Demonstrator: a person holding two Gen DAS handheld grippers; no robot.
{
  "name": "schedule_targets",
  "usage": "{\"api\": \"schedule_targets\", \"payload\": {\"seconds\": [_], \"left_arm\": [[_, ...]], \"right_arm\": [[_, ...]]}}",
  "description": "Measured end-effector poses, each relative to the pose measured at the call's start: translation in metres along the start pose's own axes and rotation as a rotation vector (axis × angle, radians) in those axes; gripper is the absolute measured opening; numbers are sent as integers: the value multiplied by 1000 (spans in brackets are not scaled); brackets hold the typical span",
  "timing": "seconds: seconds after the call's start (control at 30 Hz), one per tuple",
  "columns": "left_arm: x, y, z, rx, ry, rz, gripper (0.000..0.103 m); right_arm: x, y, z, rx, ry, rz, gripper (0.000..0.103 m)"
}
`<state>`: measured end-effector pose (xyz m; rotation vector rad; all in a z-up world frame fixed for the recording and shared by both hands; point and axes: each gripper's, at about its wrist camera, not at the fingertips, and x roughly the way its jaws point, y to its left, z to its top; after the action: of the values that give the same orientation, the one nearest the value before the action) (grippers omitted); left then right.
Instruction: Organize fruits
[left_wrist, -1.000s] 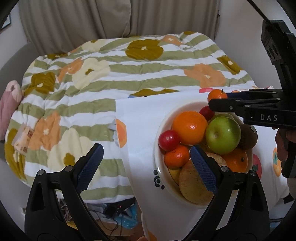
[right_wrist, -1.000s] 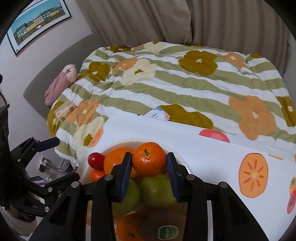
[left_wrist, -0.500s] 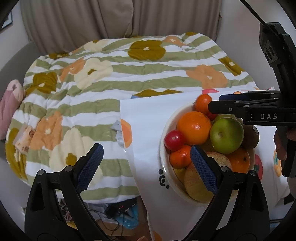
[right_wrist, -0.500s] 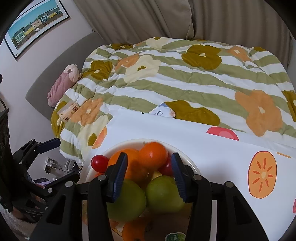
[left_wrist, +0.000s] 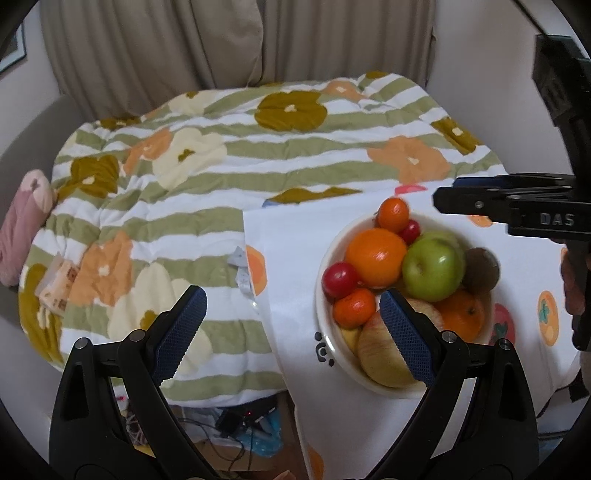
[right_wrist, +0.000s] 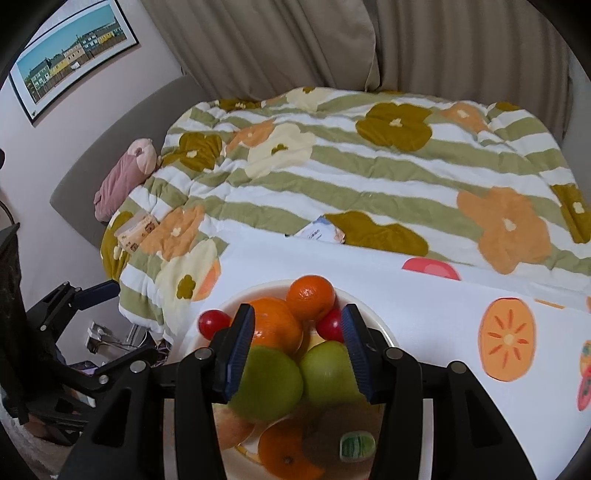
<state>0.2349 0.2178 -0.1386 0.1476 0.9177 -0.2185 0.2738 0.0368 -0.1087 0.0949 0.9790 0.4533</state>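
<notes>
Fruit (left_wrist: 376, 256), round and glossy, fills your white bowl (left_wrist: 325, 314) on the printed cloth (left_wrist: 291, 258); your left gripper (left_wrist: 291, 325) gapes empty, one finger hiding an apple. From the right wrist, your right gripper (right_wrist: 297, 345), jaws just opened, hovers released over the tangerine (right_wrist: 310, 297).

White round bowl (left_wrist: 325, 291): heaped full with fruit, no gap inside. White fruit-printed cloth (left_wrist: 291, 266) left of it: bare, open to approach. Black right gripper (left_wrist: 448, 192) hangs over the far rim. Green-striped flowered quilt (left_wrist: 221, 177) beyond: unobstructed.
</notes>
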Motion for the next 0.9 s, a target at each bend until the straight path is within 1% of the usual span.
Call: {"api": "schedule_targets", "payload": {"seconds": [0.1, 0.23, 0.27, 0.3, 0.33, 0.37, 0.43, 0.53, 0.57, 0.67, 0.8, 0.9], "left_arm": [[-27, -11, 9, 6, -42, 16, 100], [-68, -36, 18, 3, -96, 52, 100], [-78, -42, 19, -6, -108, 57, 100], [-87, -49, 19, -13, -117, 59, 100], [-99, -58, 20, -28, -128, 63, 100], [-107, -65, 20, -38, -135, 63, 100], [-125, -82, 17, -60, -152, 66, 100], [-146, -106, 9, -85, -173, 75, 101], [-153, -114, 5, -97, -181, 76, 103], [-171, -137, -5, -127, -216, 85, 103], [-183, -165, -18, -135, -237, 100, 103], [-187, -178, -23, -135, -245, 93, 103]], "right_arm": [[-32, 6, -2, -18, -41, -32, 45], [-88, 8, -13, -28, -95, -77, 45], [-97, 9, -17, -32, -104, -91, 48], [-112, 8, -22, -37, -117, -116, 53], [-123, 8, -26, -40, -127, -135, 66], [-137, 7, -31, -43, -142, -155, 77], [-162, 3, -44, -43, -167, -186, 83], [-193, -7, -63, -24, -185, -254, 85], [-200, -9, -67, -14, -190, -267, 87], [-226, -19, -87, 31, -216, -318, 92], [-247, -30, -110, 58, -235, -386, 92], [-256, -37, -126, 77, -240, -402, 92]]}}
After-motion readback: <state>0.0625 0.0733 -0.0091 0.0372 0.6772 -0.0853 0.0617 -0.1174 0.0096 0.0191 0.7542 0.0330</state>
